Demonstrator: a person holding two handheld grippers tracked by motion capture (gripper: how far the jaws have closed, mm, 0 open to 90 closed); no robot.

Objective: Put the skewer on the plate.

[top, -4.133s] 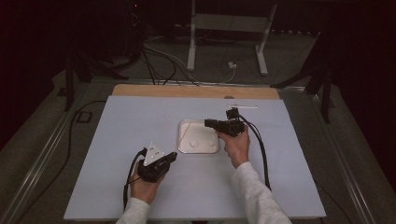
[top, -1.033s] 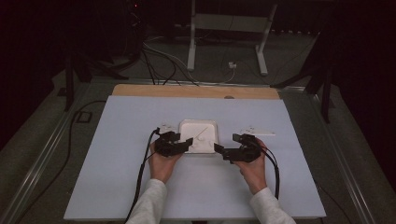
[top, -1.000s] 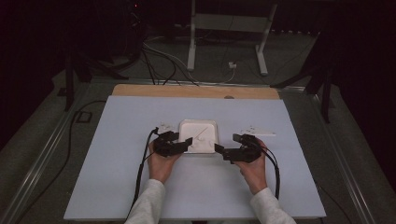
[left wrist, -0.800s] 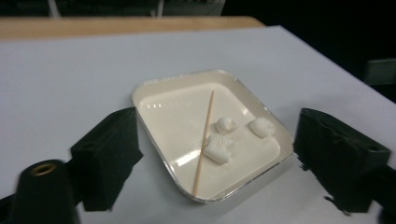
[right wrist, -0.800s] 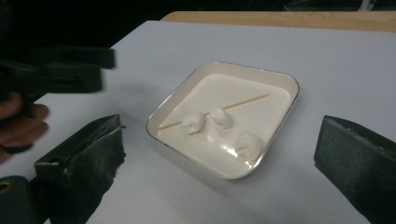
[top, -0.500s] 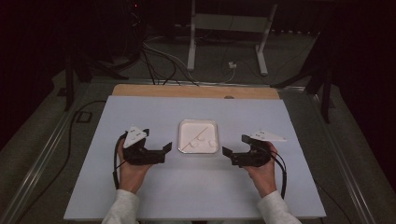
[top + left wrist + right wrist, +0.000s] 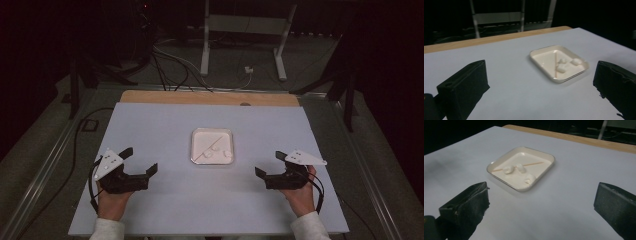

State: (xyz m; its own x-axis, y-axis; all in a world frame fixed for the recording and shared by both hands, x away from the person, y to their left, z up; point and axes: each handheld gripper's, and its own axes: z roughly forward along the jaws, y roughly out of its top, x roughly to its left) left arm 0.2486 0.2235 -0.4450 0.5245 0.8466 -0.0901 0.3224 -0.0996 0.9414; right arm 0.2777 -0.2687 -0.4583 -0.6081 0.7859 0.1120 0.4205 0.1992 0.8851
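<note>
Your left gripper (image 7: 139,161) and right gripper (image 7: 268,164) both gape wide, holding nothing. Between them, toward twelve o'clock, sits one square white plastic tray (image 7: 197,136) with three pale lumps (image 7: 218,151) and one thin wooden skewer (image 7: 210,146).

A wide table (image 7: 150,125) carries a pale blue-grey sheet over nearly its whole top; a strip of bare wood (image 7: 210,97) shows along the far edge, beyond the tray; the white square tray (image 7: 212,146) lies directly on the sheet near its middle; around the tray the sheet is bare.
</note>
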